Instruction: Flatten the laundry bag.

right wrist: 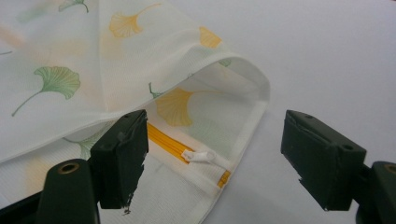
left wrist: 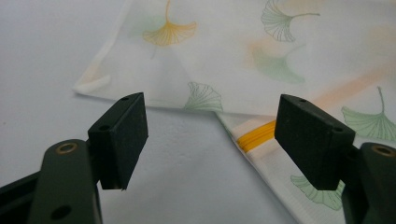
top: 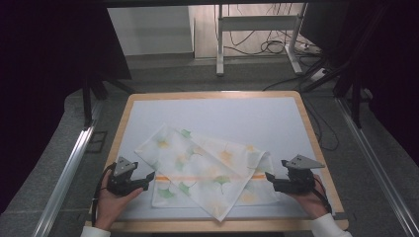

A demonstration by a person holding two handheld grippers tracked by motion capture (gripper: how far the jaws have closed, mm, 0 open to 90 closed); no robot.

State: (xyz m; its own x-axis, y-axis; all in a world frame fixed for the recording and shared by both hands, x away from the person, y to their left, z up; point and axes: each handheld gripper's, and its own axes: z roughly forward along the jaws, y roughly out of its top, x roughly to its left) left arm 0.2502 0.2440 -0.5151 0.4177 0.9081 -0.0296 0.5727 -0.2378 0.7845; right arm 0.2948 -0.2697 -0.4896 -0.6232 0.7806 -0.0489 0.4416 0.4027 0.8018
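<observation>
Detail differs by view. The right gripper view picks out a white zip pull (right wrist: 200, 156) on an orange zip (right wrist: 166, 141) at the bag's (right wrist: 70, 93) end, under a folded-over flap; the left gripper view shows a short stretch of zip (left wrist: 256, 136) below a loose corner of the bag (left wrist: 224, 56). The high view has the bag (top: 207, 170) lying flat, partly folded, on the mat (top: 237, 116) at the near middle. Left gripper (top: 143, 180) rests at the bag's left edge, right gripper (top: 271, 180) at its right edge, each held low in a hand and pointing inward. Both sets of jaws gape wide, holding nothing.
</observation>
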